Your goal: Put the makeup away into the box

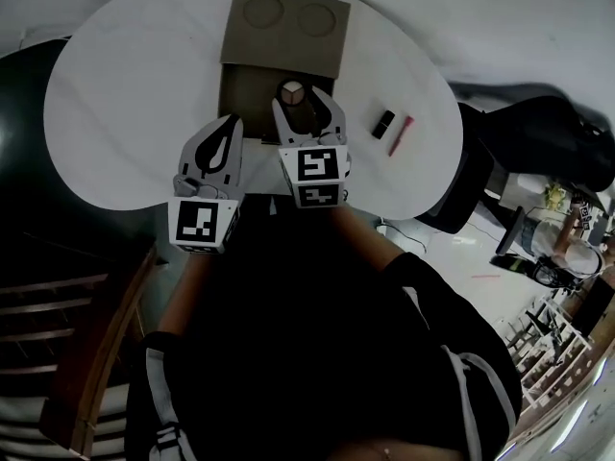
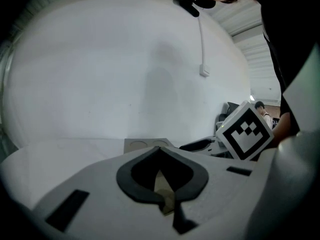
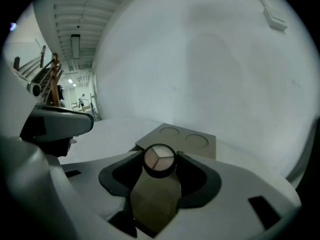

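Note:
A round compact (image 1: 292,90) with three powder shades is pinched between the tips of my right gripper (image 1: 301,101), which is shut on it just above the open brown cardboard box (image 1: 252,94). In the right gripper view the compact (image 3: 159,160) sits between the jaw tips of the right gripper (image 3: 160,165), with the box lid (image 3: 178,137) beyond. My left gripper (image 1: 229,125) is shut and holds nothing, at the box's near left corner; in its own view the left gripper (image 2: 159,151) has its tips touching. A black makeup piece (image 1: 383,121) and a red stick (image 1: 400,135) lie on the table, right of the box.
The box lid (image 1: 286,27), with two round dents, lies folded back at the far side of the white oval table (image 1: 115,104). A wooden chair (image 1: 86,353) stands at the near left, and a black chair (image 1: 538,133) at the right.

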Tool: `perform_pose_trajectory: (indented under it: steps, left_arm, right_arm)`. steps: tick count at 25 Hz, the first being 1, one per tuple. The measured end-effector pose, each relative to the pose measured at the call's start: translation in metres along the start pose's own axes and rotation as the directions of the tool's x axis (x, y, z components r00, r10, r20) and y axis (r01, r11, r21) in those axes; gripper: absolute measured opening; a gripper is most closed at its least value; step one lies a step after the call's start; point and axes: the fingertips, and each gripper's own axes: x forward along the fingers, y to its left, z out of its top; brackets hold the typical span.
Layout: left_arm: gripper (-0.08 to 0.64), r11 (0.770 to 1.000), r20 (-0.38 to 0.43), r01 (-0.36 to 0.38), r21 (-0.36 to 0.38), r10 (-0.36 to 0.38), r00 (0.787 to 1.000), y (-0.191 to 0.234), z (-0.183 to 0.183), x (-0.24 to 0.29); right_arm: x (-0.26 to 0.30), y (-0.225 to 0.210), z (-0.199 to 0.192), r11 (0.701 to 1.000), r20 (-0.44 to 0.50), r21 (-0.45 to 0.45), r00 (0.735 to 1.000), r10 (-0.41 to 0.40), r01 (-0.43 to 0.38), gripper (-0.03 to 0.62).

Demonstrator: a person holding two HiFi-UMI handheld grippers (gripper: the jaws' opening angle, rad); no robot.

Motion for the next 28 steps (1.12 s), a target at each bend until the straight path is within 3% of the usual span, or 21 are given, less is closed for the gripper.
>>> perform_pose_trajectory:
  steps: [10,16,28]
  left_arm:
    - [0.008,0.990,0.022,-0.114,-0.087,0.116,0.993,0.038,-0.014,-0.019]
    - [0.008,0.987,-0.079,-0.134,-0.090,0.127,0.989,0.047,-0.036,-0.024]
    - [0.008,0.983,-0.093,-0.143,-0.119,0.132,0.987,0.050,-0.044,-0.023]
  right_arm:
    - [0.041,0.054,-0.012,0.985,-0.066,-0.107,0.989,0.129,-0.136,0.229]
    - [0.071,0.068,-0.044,0.974,-0.176,-0.150,0.974,0.145,-0.172,0.229]
    - [0.088,0.080,-0.072,0.962,-0.305,-0.132,0.933,0.189,-0.238,0.233]
